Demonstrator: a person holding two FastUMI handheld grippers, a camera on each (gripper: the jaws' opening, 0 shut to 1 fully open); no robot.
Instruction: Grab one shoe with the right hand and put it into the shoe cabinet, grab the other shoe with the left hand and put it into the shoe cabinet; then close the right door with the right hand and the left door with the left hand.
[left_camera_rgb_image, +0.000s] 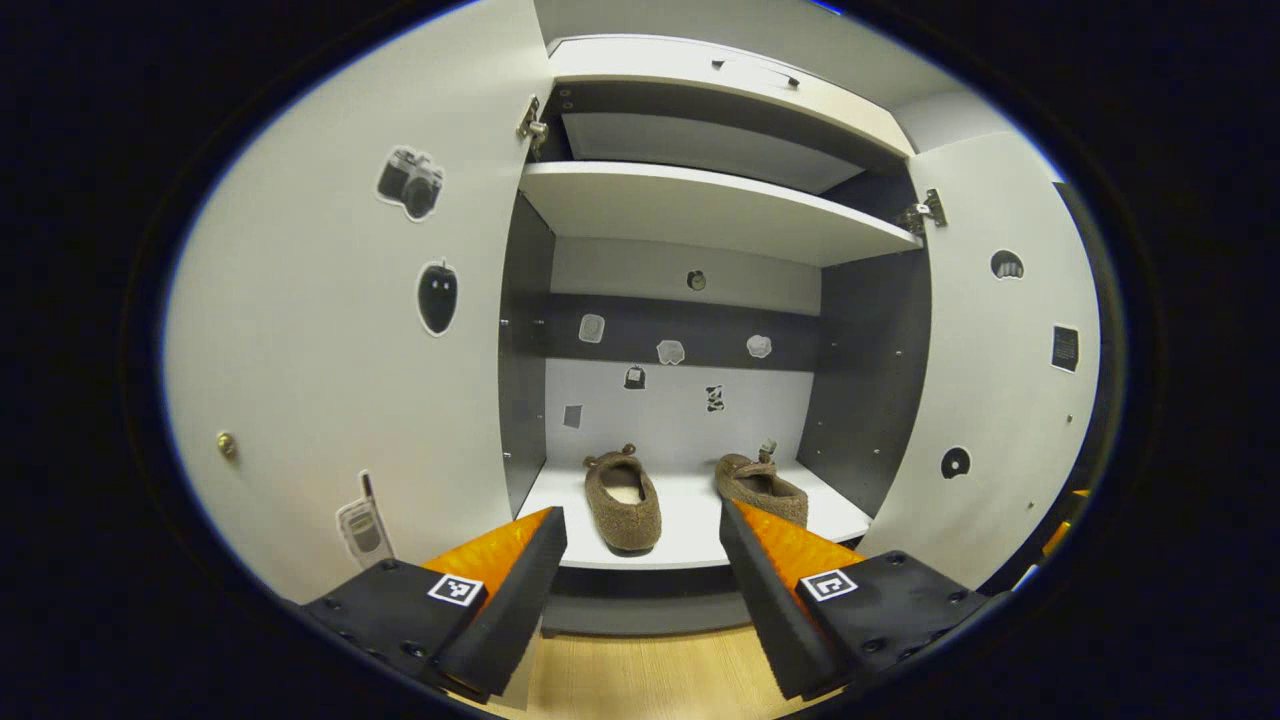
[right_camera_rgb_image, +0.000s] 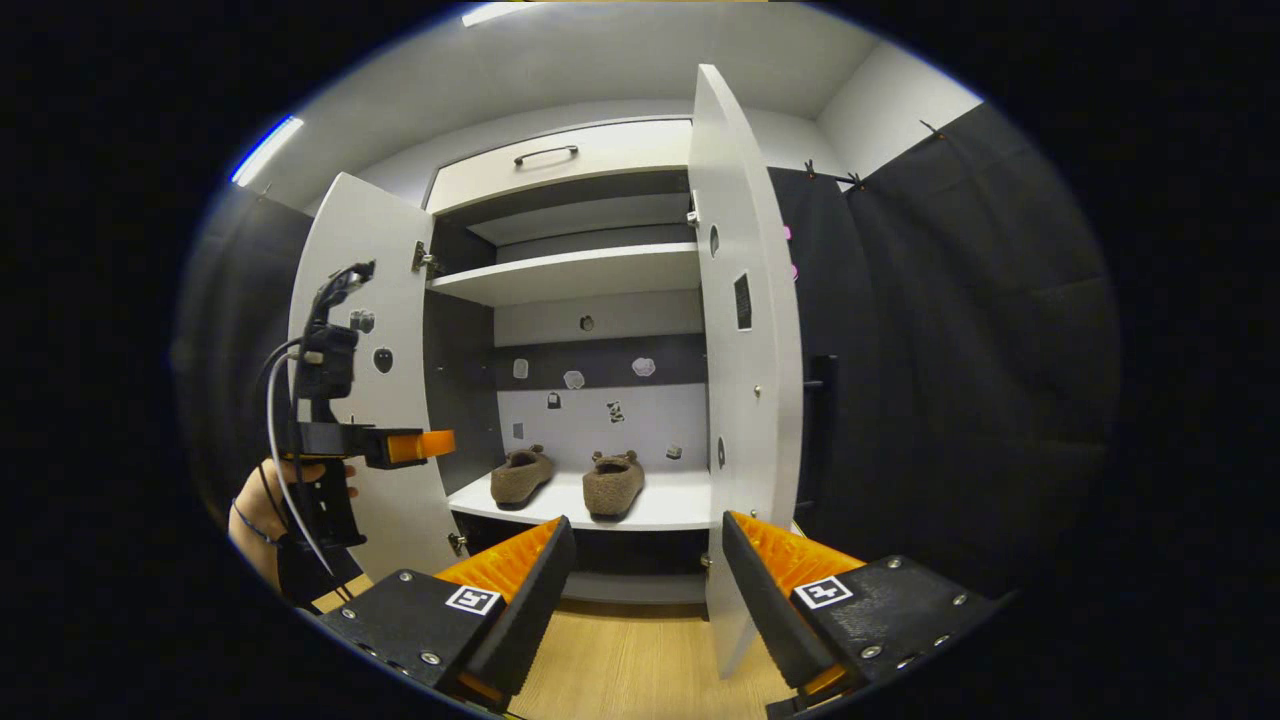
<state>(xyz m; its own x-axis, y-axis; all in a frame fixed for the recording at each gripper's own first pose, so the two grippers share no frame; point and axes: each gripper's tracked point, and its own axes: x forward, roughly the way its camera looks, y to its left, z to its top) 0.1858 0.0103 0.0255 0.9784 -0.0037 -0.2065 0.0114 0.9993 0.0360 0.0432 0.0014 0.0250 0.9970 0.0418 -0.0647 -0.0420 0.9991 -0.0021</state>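
Note:
Two brown fuzzy shoes stand on the bottom shelf (left_camera_rgb_image: 690, 520) of the white shoe cabinet: one shoe (left_camera_rgb_image: 622, 498) at the middle, the other shoe (left_camera_rgb_image: 762, 487) to its right. Both doors hang open, the left door (left_camera_rgb_image: 350, 330) and the right door (left_camera_rgb_image: 1000, 370). My left gripper (left_camera_rgb_image: 640, 580) is open, held in front of the shelf with nothing between its fingers. In the right gripper view the same shoes (right_camera_rgb_image: 522, 475) (right_camera_rgb_image: 612, 484) sit inside, the right door (right_camera_rgb_image: 745, 350) stands edge-on just ahead, and my right gripper (right_camera_rgb_image: 645, 590) is open and empty. The left gripper (right_camera_rgb_image: 400, 446) shows at the left, held by a hand (right_camera_rgb_image: 262, 520).
An upper shelf (left_camera_rgb_image: 700, 210) and a top drawer with a handle (right_camera_rgb_image: 545, 153) sit above. Stickers dot the doors and back wall. Black cloth (right_camera_rgb_image: 950, 350) hangs right of the cabinet. Light wooden floor (right_camera_rgb_image: 640, 660) lies below.

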